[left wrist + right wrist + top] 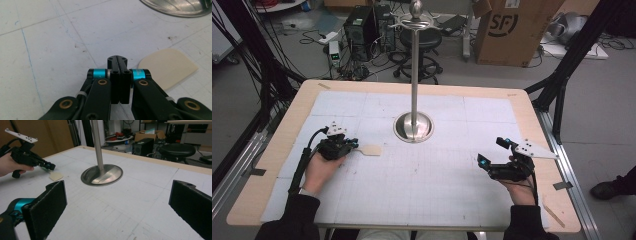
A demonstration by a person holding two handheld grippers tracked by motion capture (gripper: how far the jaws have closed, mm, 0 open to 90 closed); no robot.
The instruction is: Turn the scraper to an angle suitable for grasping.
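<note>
A flat beige piece with one rounded end (371, 150) (170, 67) (56, 176) lies on the white gridded mat (437, 180), left of a metal stand's round base (413, 126) (102, 175). My left gripper (354, 145) (117, 60) is shut, its jaws pressed together with nothing between them. Its tip sits just left of the beige piece, close above the mat. My right gripper (492, 151) (120, 205) hovers over the mat's right side, open wide and empty. It faces the stand and the left gripper (50, 166) beyond.
The stand's tall pole (414, 75) rises from the middle of the mat. A thin wooden stick (553, 215) lies near the table's front right corner. Behind the table are a stool (422, 42), a computer tower (359, 30) and a cardboard box (512, 30).
</note>
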